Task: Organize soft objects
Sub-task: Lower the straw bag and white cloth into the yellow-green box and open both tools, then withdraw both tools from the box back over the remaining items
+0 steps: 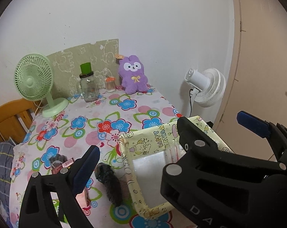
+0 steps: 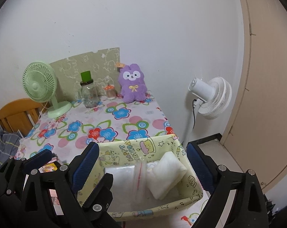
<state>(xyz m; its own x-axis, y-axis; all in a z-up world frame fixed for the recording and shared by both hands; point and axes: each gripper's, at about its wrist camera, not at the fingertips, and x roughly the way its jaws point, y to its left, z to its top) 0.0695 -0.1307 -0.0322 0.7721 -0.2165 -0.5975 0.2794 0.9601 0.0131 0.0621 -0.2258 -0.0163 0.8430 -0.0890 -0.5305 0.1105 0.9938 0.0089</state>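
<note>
A yellow cartoon-print basket (image 2: 143,145) stands at the near right corner of the flowered table. Inside it lie a clear zip bag of white material (image 2: 122,178) and a folded white cloth (image 2: 166,174). My right gripper (image 2: 142,152) hovers open just above the basket, its blue pads touching nothing. My left gripper (image 1: 143,161) is open too, beside the basket (image 1: 143,138). Its right finger is hidden behind the right gripper (image 1: 210,119). A purple plush rabbit (image 1: 133,74) sits upright against the far wall.
A black hairbrush (image 1: 109,184) and pink packets (image 1: 84,195) lie left of the basket. At the back stand a green desk fan (image 1: 33,81), a glass jar with a green lid (image 1: 88,87) and a small swab jar (image 1: 110,84). A white floor fan (image 1: 206,87) stands beyond the table's right edge.
</note>
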